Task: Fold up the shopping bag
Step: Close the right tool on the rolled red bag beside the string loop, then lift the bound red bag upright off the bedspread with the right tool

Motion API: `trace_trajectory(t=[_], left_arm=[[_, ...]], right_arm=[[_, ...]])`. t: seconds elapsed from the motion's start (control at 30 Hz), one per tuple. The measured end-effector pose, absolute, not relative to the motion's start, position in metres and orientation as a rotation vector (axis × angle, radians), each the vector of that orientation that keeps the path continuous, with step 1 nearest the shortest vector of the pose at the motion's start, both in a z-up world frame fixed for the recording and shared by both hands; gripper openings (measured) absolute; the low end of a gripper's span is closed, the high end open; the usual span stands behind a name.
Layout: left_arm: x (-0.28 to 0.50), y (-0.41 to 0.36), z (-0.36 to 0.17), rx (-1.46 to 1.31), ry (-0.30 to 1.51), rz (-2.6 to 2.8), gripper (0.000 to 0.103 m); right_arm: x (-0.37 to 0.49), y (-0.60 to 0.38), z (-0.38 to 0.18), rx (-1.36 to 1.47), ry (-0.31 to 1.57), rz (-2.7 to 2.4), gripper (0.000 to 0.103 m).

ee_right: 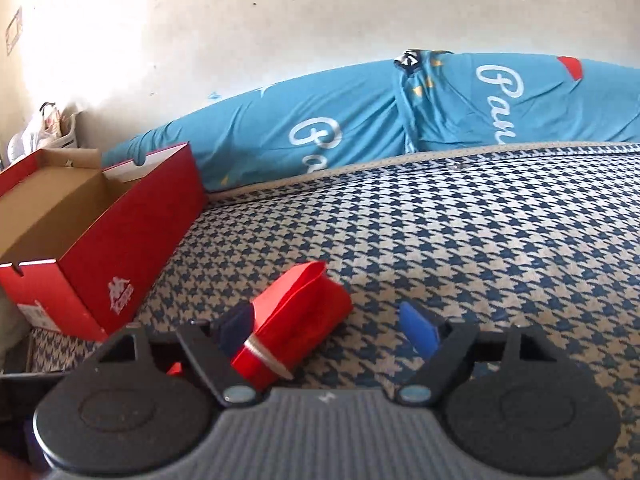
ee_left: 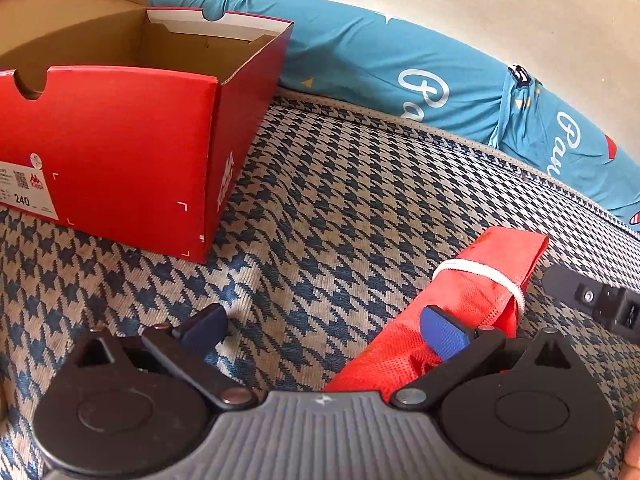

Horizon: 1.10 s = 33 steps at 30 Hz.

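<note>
The red shopping bag (ee_left: 472, 300) is folded into a narrow bundle with a white elastic band (ee_left: 488, 276) around it. It lies on the houndstooth bed cover. In the left wrist view my left gripper (ee_left: 324, 328) is open; its right fingertip (ee_left: 444, 334) rests over the bundle, which lies outside the jaws' gap. In the right wrist view the bundle (ee_right: 296, 320) lies by the left fingertip (ee_right: 238, 330) of my right gripper (ee_right: 328, 328), which is open and holds nothing. Part of the right gripper's body (ee_left: 596, 300) shows at the left view's right edge.
An open red shoe box (ee_left: 120, 148) stands on the bed to the left, its inside showing bare cardboard; it also shows in the right wrist view (ee_right: 92, 232). A long blue pillow (ee_left: 400, 72) lies along the wall behind. The houndstooth cover (ee_right: 460, 240) spreads to the right.
</note>
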<state>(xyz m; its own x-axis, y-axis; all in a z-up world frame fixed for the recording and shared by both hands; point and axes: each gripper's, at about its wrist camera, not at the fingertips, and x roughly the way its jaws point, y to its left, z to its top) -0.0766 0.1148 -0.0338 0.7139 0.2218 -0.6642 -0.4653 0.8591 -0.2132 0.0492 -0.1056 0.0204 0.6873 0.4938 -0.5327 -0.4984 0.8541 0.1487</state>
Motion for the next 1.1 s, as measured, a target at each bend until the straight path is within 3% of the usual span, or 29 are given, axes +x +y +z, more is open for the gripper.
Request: trace_trajectory(t=[0.17,0.47,1.1], left_arm=[[-0.078,0.115,-0.034,-0.379,0.667,0.388,0.103],[-0.087,0.122,-0.031,-0.384,0.67,0.381,0.103],[-0.11,0.133,-0.029,-0.399,0.673,0.371,0.103]], right_arm=[[0.055,-0.097,0.009,0.027,0.735,0.643,0.082],[0.065,-0.123,-0.003,0.422,0.927,0.717,0.088],[0.06,-0.084,-0.017,0.538,0.991,0.825,0.09]])
